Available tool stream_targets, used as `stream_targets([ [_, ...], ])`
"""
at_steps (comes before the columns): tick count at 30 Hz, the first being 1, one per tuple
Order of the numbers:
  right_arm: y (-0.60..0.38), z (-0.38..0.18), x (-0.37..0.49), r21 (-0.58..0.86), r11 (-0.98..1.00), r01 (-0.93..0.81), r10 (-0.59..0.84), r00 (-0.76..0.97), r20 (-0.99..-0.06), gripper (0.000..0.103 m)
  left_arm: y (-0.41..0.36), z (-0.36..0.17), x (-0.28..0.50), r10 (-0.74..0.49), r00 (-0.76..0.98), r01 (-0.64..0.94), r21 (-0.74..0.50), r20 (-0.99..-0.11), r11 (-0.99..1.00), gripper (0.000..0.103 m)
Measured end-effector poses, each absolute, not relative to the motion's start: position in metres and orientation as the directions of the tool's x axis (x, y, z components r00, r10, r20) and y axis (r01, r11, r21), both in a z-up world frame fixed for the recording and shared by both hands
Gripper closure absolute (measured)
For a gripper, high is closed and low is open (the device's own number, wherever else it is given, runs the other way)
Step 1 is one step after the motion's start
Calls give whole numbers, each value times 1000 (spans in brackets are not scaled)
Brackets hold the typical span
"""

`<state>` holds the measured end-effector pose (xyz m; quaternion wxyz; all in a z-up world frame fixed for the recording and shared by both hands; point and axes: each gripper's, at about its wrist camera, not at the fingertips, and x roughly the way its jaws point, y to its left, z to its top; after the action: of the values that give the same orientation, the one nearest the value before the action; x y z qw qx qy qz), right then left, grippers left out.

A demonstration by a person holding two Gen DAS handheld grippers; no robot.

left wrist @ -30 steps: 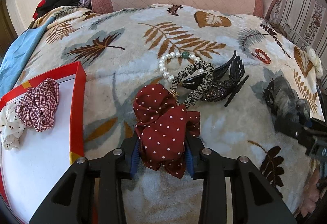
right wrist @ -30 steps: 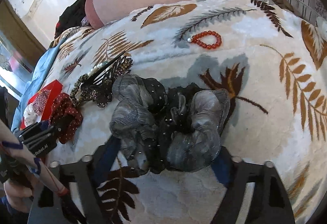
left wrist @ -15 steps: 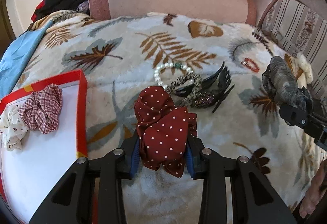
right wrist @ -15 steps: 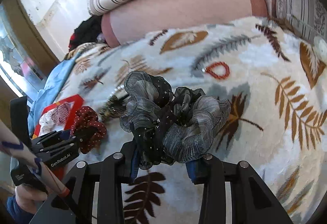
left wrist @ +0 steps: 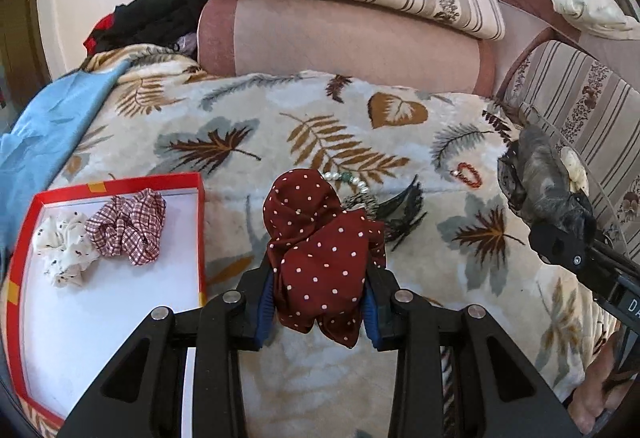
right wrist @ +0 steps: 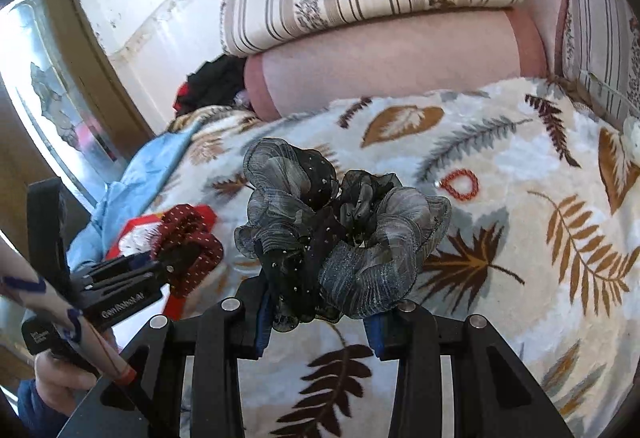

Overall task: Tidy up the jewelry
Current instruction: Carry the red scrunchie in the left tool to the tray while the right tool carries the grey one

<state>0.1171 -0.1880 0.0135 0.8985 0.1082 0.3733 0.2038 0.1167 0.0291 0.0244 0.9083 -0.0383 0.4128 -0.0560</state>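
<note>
Left gripper (left wrist: pixel 318 302) is clamping the red dotted scrunchie (left wrist: pixel 320 246), right gripper (right wrist: pixel 318 312) gripping the grey-black scrunchie (right wrist: pixel 340 230) | both now lifted off the bed blanket (left wrist: pixel 280 134) | I'm carrying them toward the red tray (left wrist: pixel 202 238).

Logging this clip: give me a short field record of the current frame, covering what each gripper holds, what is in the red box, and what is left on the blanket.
left gripper: jaws shut on the dark red polka-dot scrunchie, lifted off the blanket
right gripper: jaws shut on the grey and black scrunchie, also lifted
red box: holds a red plaid scrunchie and a white speckled scrunchie, side by side
leaf-print blanket: pearl bracelet, black hair claw, red bead bracelet
not settled: what else lies behind the held red scrunchie
</note>
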Motion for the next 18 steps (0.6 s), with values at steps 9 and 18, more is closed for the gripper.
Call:
stream_targets([
  [9,-208,33,107,347,895,-282,441,686,-579,63,-19,59,92,-150,688,128,-84,-710,988,69],
  [18,-205,22,118,351,895,-276,442,659,-609,61,-17,47,91,-121,695,89,-83,-709,993,69],
])
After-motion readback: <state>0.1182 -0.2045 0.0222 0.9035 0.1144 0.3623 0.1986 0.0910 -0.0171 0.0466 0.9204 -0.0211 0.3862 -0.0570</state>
